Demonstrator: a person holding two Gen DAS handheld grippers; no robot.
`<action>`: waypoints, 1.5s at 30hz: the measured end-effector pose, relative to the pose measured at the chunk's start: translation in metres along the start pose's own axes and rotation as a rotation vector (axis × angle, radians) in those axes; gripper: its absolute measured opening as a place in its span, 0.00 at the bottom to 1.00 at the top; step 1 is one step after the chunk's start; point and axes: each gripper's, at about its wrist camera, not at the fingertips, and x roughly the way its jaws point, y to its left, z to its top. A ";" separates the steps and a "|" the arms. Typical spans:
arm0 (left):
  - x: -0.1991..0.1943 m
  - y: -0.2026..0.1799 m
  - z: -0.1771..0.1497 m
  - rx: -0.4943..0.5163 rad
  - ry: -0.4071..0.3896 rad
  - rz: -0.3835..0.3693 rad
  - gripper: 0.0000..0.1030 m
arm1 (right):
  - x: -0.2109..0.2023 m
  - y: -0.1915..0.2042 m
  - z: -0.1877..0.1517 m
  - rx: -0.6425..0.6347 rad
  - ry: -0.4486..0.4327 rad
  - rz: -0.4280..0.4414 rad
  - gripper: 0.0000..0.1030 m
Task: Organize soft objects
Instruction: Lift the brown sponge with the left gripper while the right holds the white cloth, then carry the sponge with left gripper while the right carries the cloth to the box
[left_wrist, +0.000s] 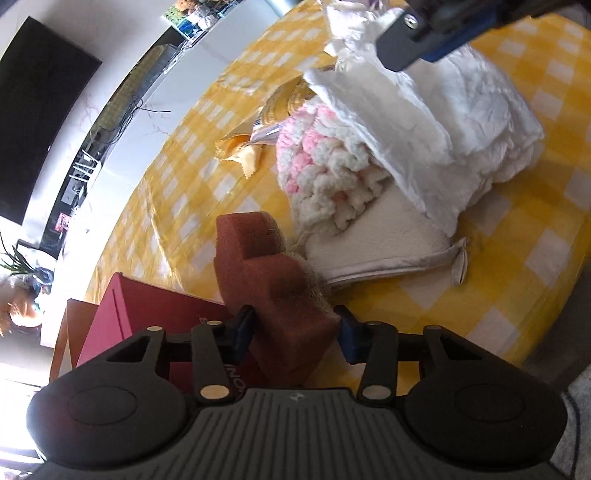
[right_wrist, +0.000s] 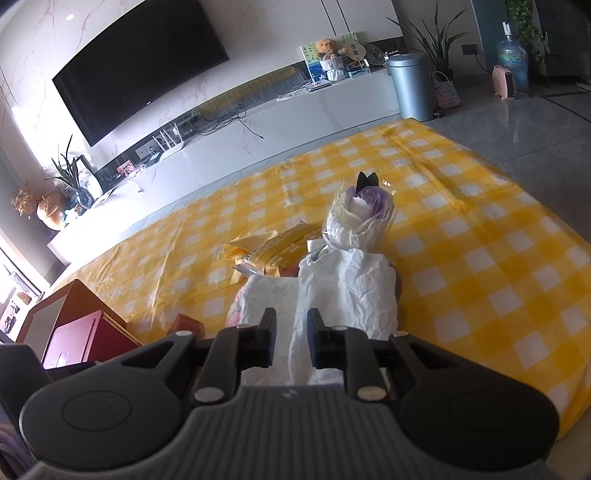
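Left gripper (left_wrist: 295, 334) jaws clamp rust-brown notched sponge (left_wrist: 273, 280), fuzzy on one side. Right gripper (right_wrist: 291, 343) jaws narrow, pinching crinkled white cloth (right_wrist: 347, 291).

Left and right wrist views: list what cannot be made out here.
- Brown sponge, left wrist view: its lower end is hidden behind the left gripper.
- White paper, right wrist view: pad contact is unclear at the right gripper.
- Pink-and-white knit, left wrist view: partly covered by that paper.
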 end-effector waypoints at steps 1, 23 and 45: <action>-0.006 0.005 -0.001 -0.010 -0.015 -0.016 0.43 | 0.000 -0.001 0.000 0.003 0.001 -0.001 0.17; -0.096 0.123 -0.072 -0.489 -0.426 -0.436 0.35 | -0.012 0.006 0.003 0.004 -0.041 0.081 0.17; -0.115 0.221 -0.165 -0.809 -0.537 -0.495 0.35 | -0.060 0.070 0.018 -0.003 -0.159 0.468 0.16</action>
